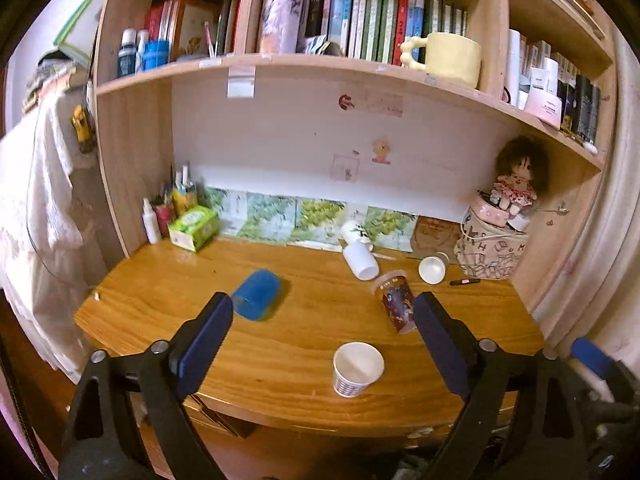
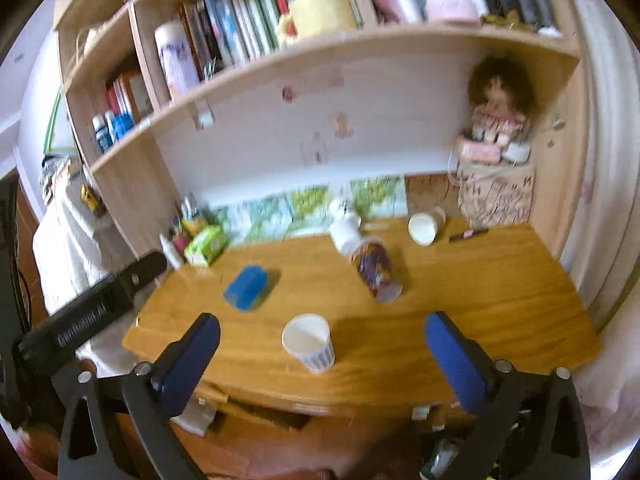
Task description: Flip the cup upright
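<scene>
Several cups are on the wooden desk (image 1: 280,364). A white paper cup (image 1: 357,368) (image 2: 308,342) stands upright near the front edge. A blue cup (image 1: 257,295) (image 2: 246,288) lies on its side at the left. A dark patterned cup (image 1: 396,302) (image 2: 376,270) lies on its side in the middle. A white cup (image 1: 360,258) (image 2: 346,234) and a small paper cup (image 1: 432,269) (image 2: 425,226) lie on their sides at the back. My left gripper (image 1: 324,320) is open and empty above the front edge. My right gripper (image 2: 322,340) is open and empty, also above the front edge.
A green tissue box (image 1: 194,227) and a pen holder stand at the back left. A doll (image 1: 518,180) sits on a patterned bag at the back right, with a pen (image 1: 464,282) beside it. A bookshelf with a yellow mug (image 1: 450,58) overhangs the desk.
</scene>
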Tool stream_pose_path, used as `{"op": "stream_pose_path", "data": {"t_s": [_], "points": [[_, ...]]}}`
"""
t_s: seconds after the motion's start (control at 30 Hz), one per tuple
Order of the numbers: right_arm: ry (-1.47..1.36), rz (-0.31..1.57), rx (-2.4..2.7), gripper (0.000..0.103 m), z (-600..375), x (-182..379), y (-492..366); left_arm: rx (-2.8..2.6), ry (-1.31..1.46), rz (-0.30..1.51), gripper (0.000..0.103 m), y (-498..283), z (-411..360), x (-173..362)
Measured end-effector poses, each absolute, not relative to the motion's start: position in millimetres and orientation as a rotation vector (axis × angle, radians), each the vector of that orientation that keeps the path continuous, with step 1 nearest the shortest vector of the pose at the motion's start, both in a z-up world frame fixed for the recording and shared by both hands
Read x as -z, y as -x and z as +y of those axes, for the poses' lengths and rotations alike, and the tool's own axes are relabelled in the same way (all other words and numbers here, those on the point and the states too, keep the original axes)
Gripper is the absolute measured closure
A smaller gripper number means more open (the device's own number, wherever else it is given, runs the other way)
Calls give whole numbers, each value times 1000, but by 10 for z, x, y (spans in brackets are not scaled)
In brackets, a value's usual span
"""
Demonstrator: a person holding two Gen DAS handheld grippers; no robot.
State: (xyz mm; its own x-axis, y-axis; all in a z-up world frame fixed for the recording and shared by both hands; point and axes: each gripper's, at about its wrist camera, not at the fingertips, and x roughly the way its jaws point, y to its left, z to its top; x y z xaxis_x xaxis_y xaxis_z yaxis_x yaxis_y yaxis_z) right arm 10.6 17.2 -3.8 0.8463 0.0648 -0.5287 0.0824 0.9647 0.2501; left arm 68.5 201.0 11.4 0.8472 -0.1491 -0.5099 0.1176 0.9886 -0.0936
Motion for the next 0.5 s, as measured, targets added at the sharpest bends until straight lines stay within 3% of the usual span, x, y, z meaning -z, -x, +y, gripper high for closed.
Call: {"op": "stream_pose_path", "data": {"t_s": [0.17, 0.5], "points": [[-240, 476, 65, 0, 178, -50, 18, 144, 44, 477, 1, -590, 1976, -197], [-248, 442, 146, 0, 153, -3, 118, 143, 5, 439, 1, -533, 1907, -243]]}}
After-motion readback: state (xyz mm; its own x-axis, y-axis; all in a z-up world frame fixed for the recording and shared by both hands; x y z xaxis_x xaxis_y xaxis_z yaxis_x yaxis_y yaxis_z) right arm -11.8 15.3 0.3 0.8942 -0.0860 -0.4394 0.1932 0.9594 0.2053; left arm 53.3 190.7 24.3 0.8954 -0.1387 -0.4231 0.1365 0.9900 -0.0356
